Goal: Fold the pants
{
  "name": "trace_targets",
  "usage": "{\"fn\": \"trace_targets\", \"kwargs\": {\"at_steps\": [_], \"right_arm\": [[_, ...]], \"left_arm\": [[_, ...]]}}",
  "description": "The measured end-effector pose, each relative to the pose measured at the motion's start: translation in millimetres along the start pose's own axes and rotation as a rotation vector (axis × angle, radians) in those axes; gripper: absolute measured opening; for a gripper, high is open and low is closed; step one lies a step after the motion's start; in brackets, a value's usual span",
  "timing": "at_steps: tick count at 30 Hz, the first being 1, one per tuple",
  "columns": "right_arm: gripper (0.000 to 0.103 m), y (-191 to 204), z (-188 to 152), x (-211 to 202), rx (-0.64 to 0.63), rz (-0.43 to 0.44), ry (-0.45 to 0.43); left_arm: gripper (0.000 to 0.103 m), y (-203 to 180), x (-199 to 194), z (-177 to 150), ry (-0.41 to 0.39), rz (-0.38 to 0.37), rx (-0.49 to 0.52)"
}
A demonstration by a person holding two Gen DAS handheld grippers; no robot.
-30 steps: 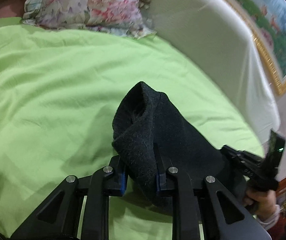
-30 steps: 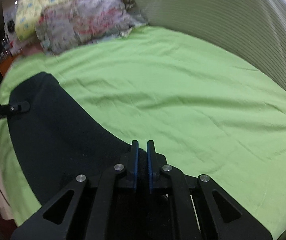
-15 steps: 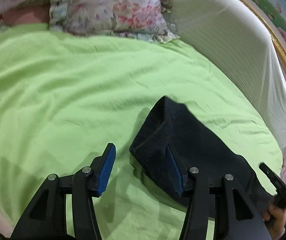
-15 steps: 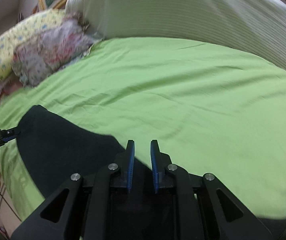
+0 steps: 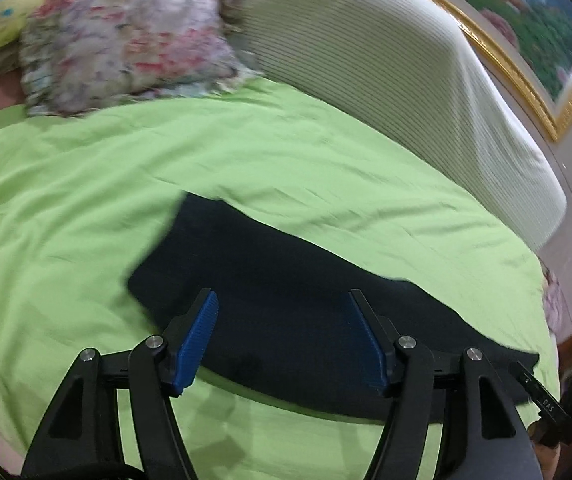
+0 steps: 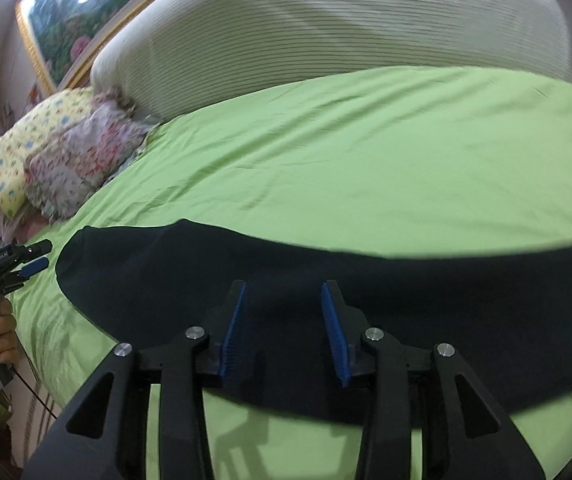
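Pants (image 5: 286,288) flat mid-frame for folding; left gripper (image 5: 286,336) and right gripper (image 6: 281,328) wide open, holding nothing.

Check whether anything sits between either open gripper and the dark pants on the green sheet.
Nothing visible does. The left gripper and right gripper both hang open directly over the pants, which lie flat on the green sheet. The floral pillow sits far off, near the headboard.

Both wrist views look forward and down from close above the green sheet (image 5: 85,200). They share the dark pants (image 5: 286,280) (image 6: 406,288), the far headboard (image 5: 366,80) (image 6: 326,32) and the floral pillow (image 5: 125,48) (image 6: 77,160).
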State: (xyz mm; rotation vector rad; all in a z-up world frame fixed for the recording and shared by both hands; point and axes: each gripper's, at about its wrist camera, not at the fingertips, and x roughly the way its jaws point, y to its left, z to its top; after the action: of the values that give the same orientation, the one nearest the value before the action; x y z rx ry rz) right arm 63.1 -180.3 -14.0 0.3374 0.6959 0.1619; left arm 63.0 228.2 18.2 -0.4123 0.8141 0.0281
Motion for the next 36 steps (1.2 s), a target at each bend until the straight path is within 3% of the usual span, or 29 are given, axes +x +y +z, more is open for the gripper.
{"fn": "trace_targets", "kwargs": {"at_steps": [18,36], "right_arm": [[0.048,-99,-55,-74,0.317,-0.156,-0.121],[0.052,-162,-57,-74,0.547,-0.084,-0.23]], "left_arm": [[0.071,-127,48,-49,0.192,-0.133,0.225],[0.074,-280,105,-76,0.359,-0.27,0.574]]}}
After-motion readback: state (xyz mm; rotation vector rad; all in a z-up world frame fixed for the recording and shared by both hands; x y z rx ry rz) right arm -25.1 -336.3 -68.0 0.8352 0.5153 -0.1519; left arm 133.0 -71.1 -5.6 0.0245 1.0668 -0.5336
